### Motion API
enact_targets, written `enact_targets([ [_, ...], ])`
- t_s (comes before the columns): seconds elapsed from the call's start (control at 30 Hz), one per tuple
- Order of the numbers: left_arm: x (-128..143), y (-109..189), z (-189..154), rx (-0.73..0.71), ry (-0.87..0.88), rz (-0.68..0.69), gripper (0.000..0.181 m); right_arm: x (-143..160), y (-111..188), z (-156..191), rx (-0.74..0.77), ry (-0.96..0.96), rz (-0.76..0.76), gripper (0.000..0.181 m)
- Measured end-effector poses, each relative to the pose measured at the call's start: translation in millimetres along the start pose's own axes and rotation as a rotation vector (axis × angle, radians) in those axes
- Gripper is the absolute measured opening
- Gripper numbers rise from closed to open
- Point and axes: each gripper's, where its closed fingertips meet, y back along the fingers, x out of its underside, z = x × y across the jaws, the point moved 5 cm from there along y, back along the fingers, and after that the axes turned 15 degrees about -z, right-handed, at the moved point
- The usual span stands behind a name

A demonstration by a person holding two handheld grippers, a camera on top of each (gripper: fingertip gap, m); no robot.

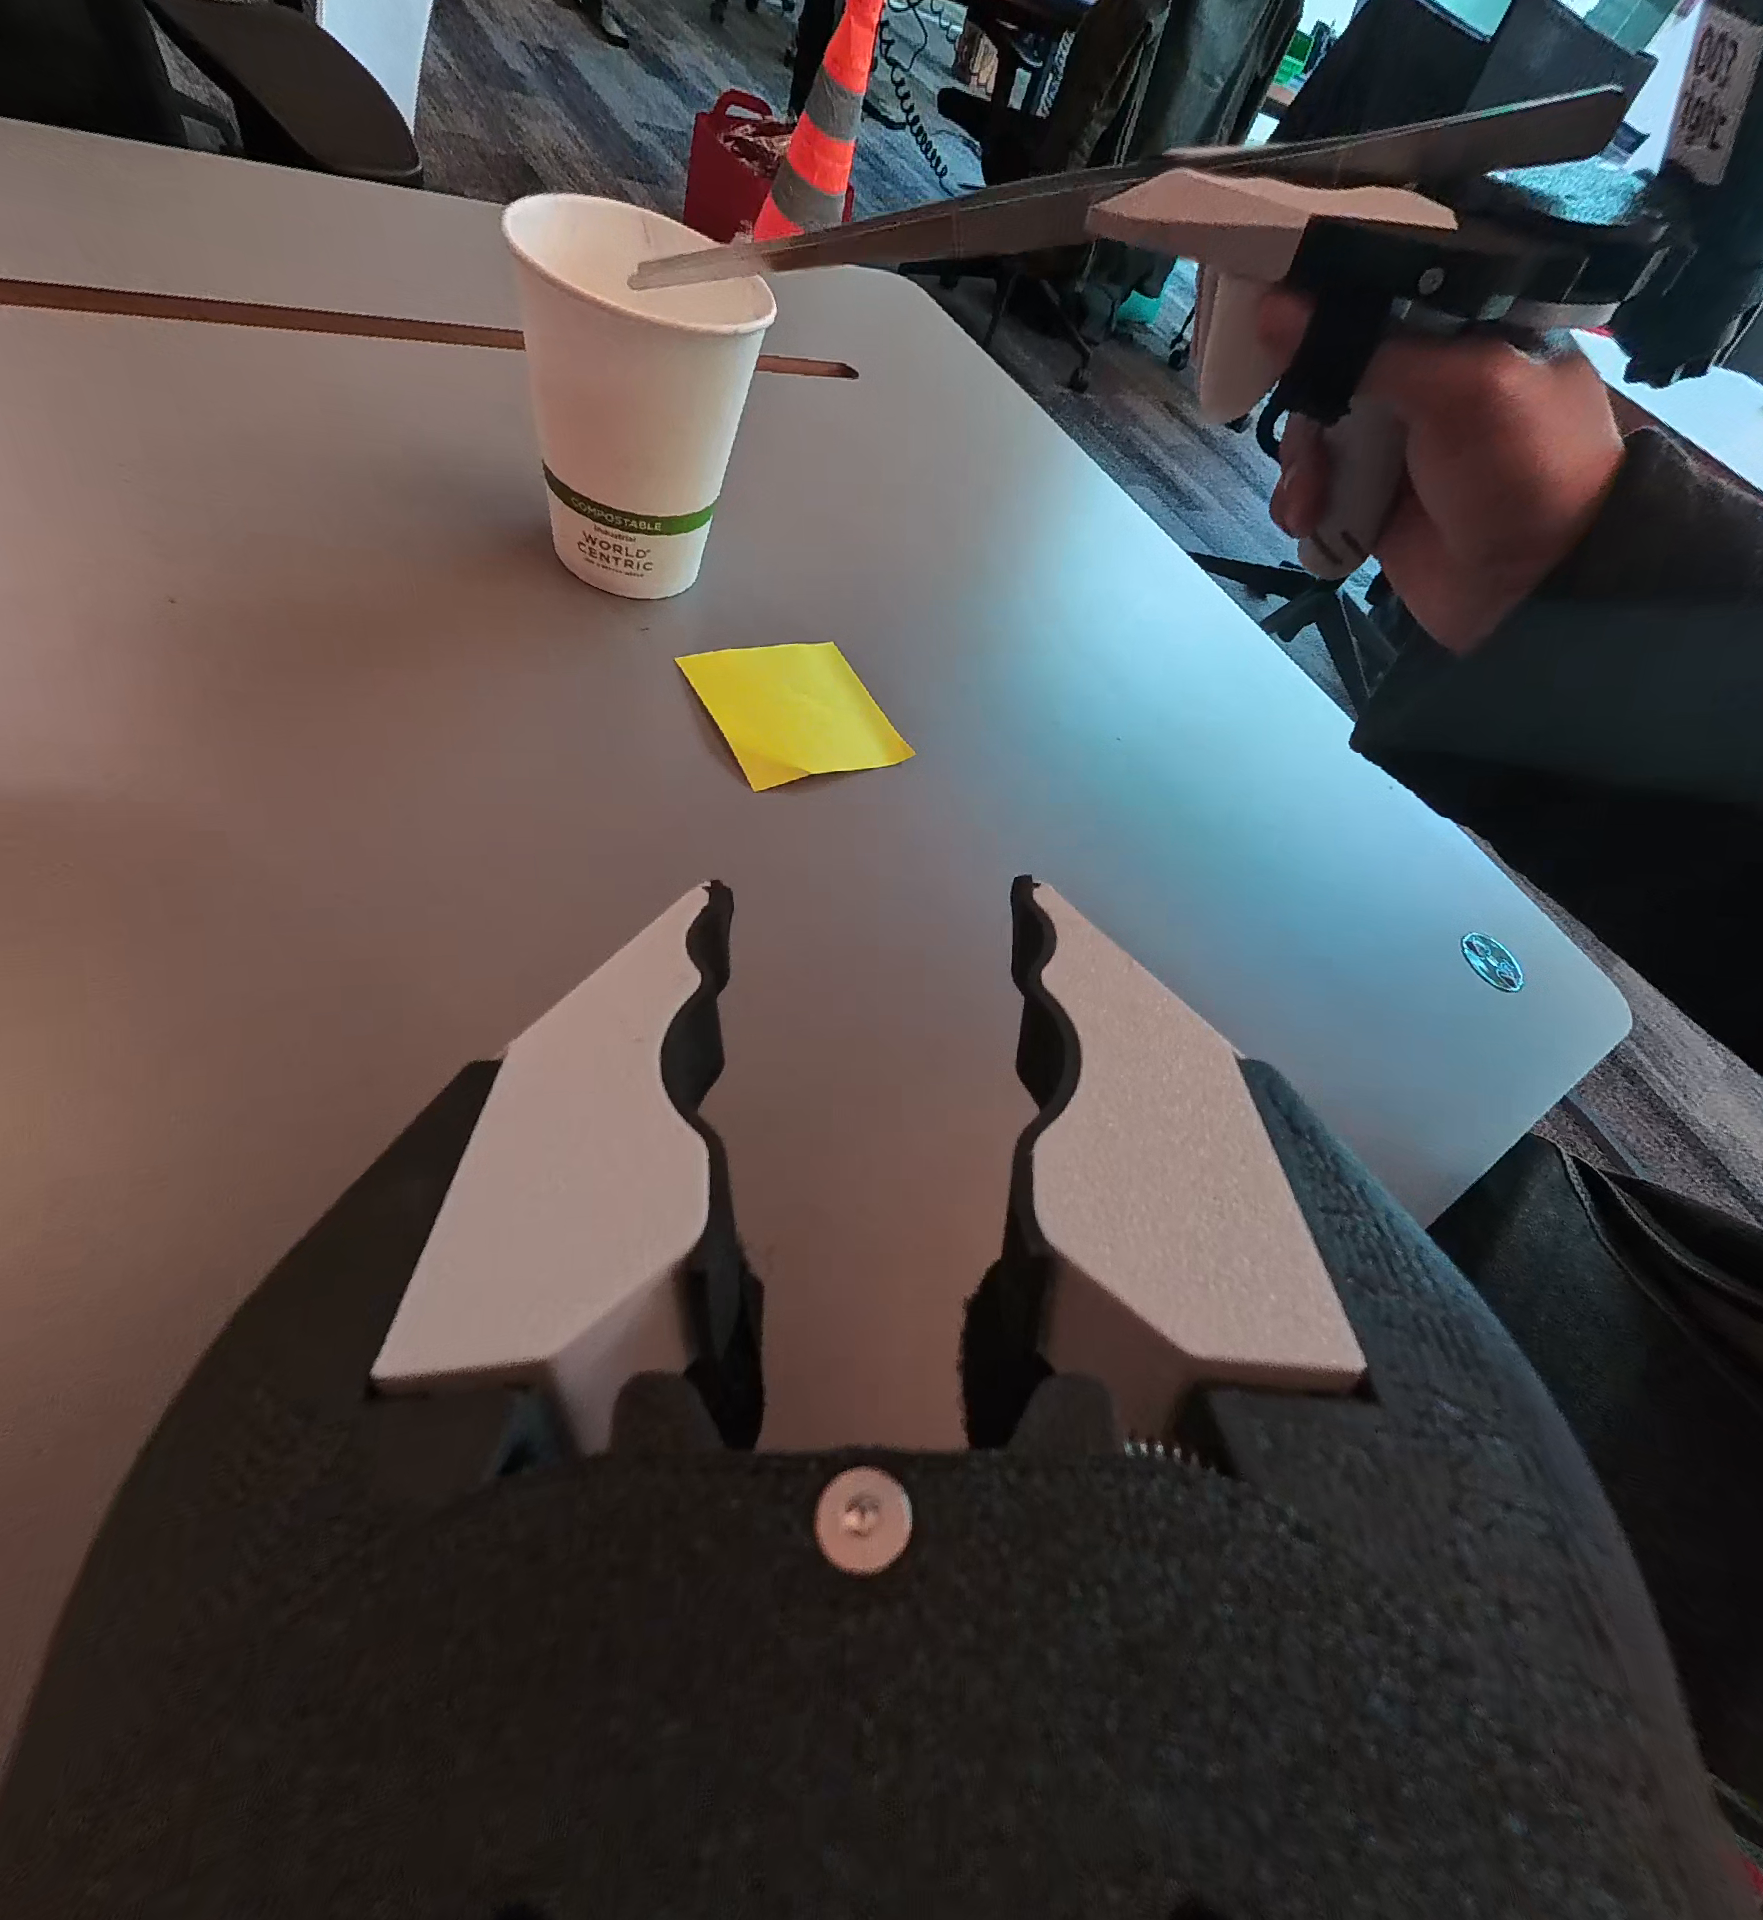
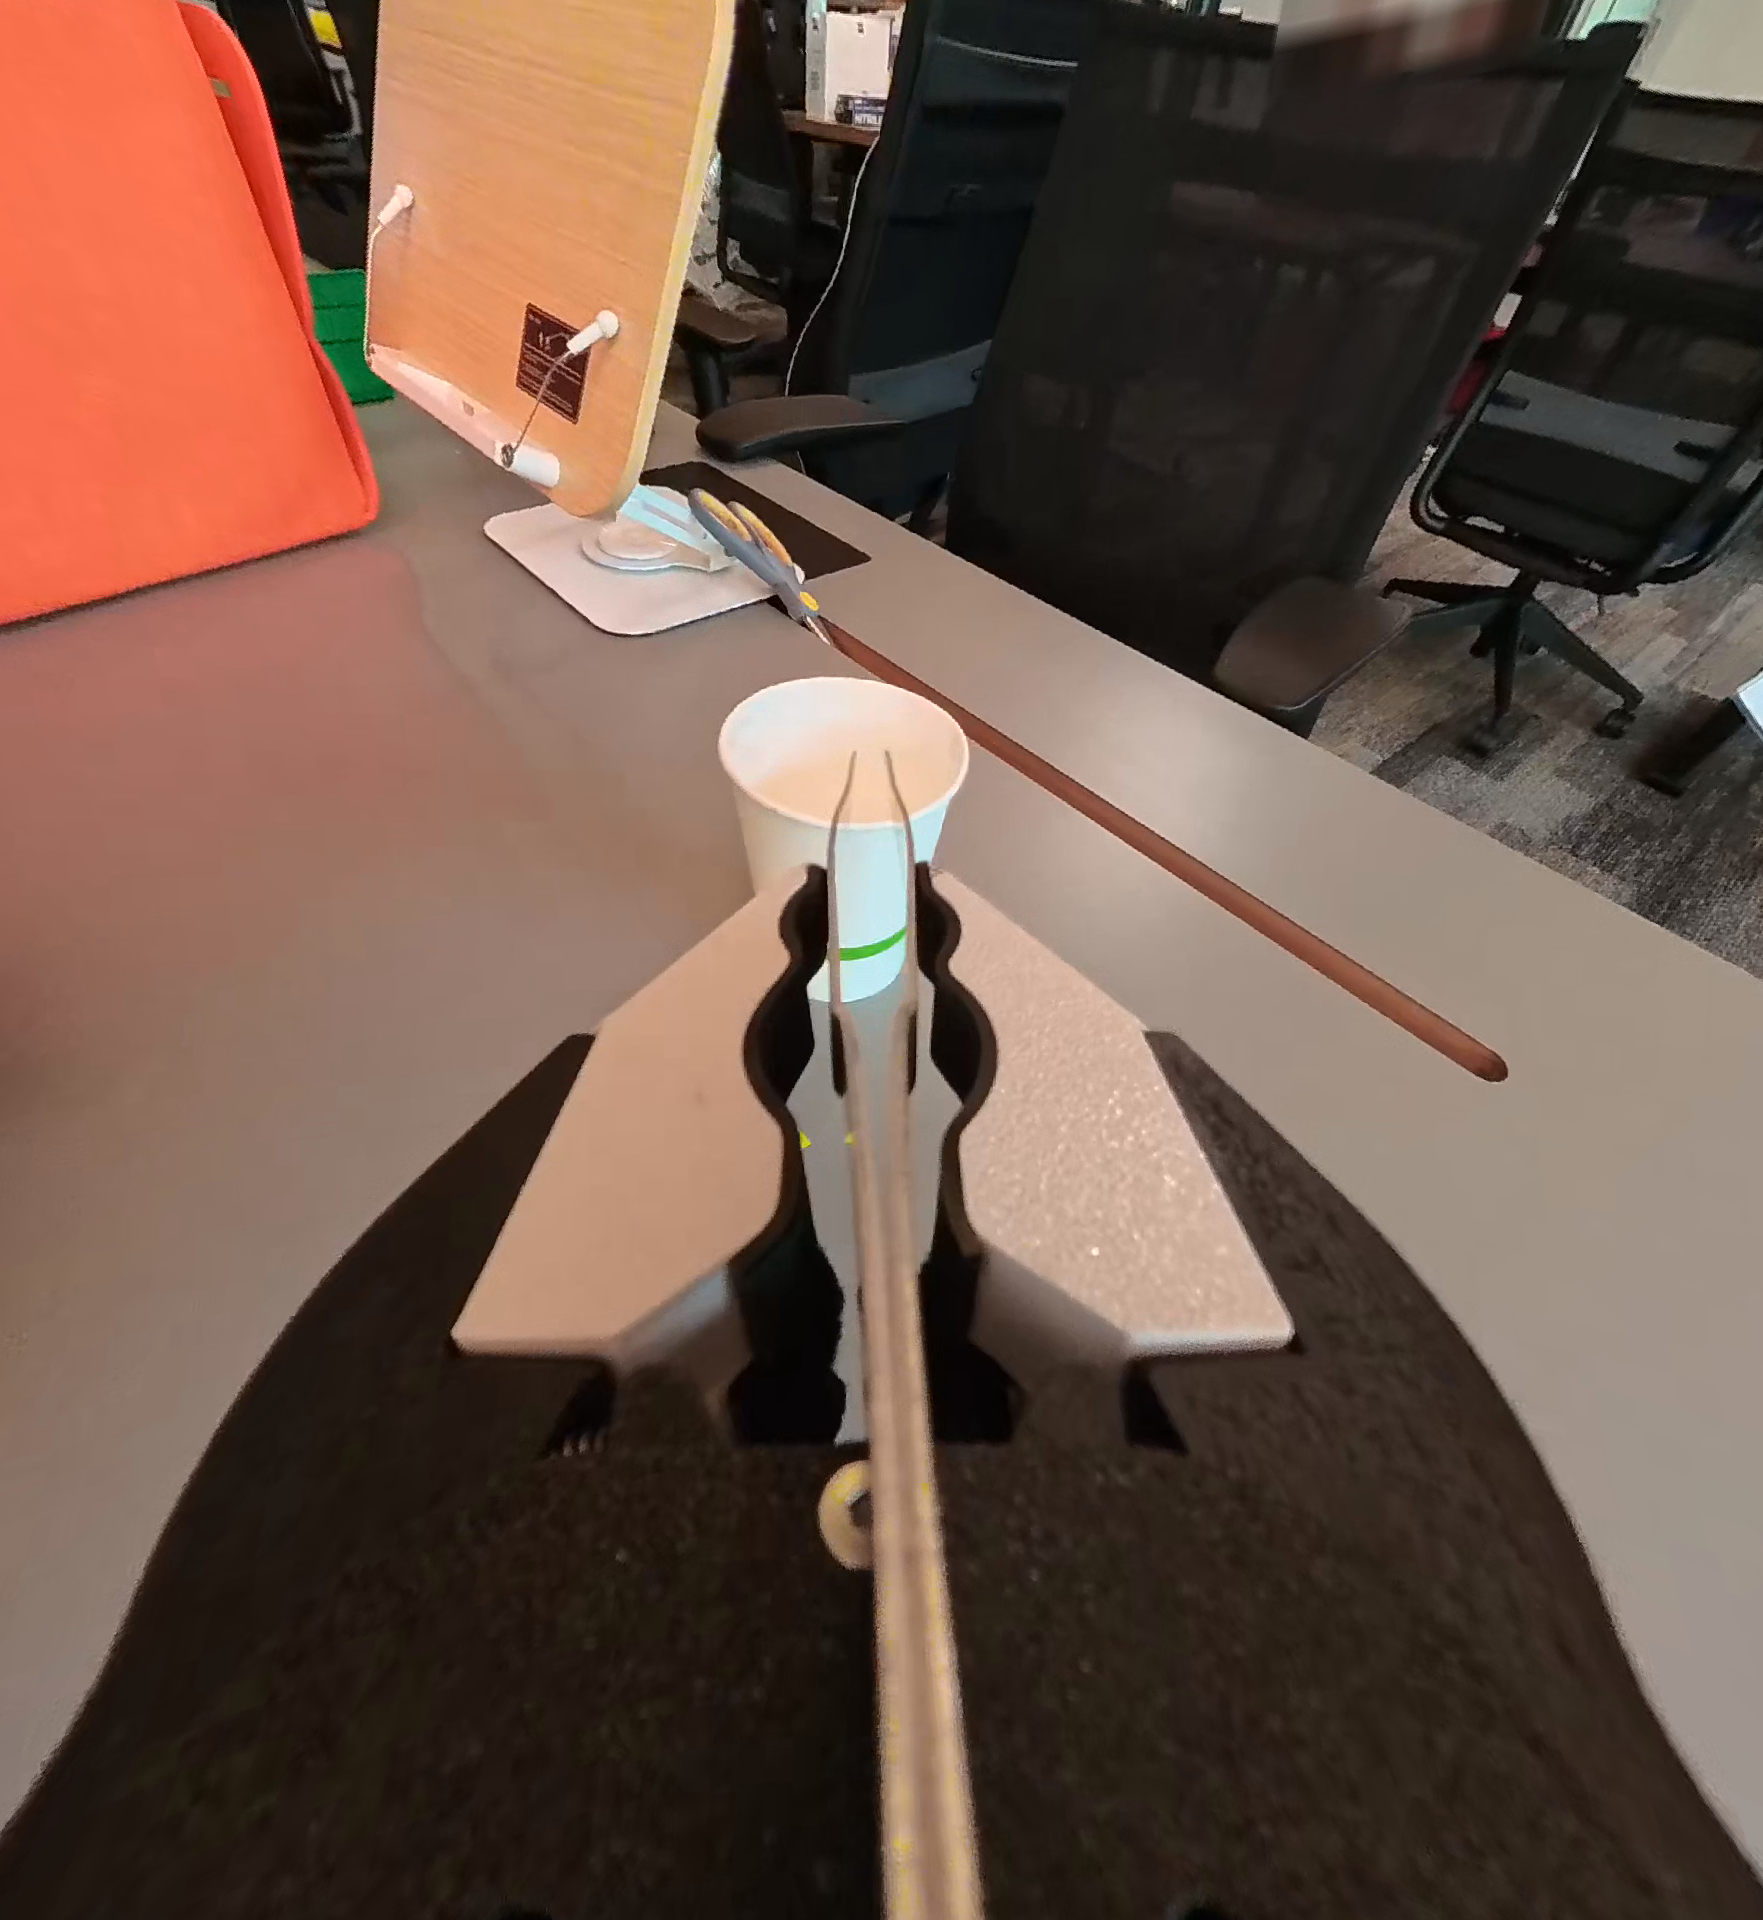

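We see the right gripper [image 2: 869, 935] clamping tweezers [image 2: 872, 831], tips spread and empty over the paper cup [image 1: 638, 405]; a dip could tip it. The left gripper [image 1: 869, 904] idles, jaws apart.

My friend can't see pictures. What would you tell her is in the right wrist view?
The right gripper holds long metal tweezers whose tips, slightly apart, reach over the open mouth of a white paper cup on a grey table. Behind it stand a wooden stand, scissors and office chairs.
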Motion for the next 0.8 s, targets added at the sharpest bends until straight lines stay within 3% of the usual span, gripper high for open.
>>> enact_targets([
  [0.2,-0.6,0.5,-0.5,-0.003,-0.008,-0.002,0.055,-15.7,4.7,5.8,-0.028,0.009,-0.068,0.016],
  [0.4,-1.1,1.6,-1.3,-0.004,-0.021,-0.001,0.055,-36.0,38.8,14.4,-0.107,0.009,-0.144,0.017],
  [0.63,-0.7,1.5,-4.7,0.001,-0.030,0.002,0.055,13.5,104.3,36.2,-0.246,0.034,-0.060,0.017],
  [0.8,0.4,0.9,-6.7,0.002,-0.040,0.008,0.055,30.5,127.5,50.7,-0.286,0.057,-0.027,0.017],
])
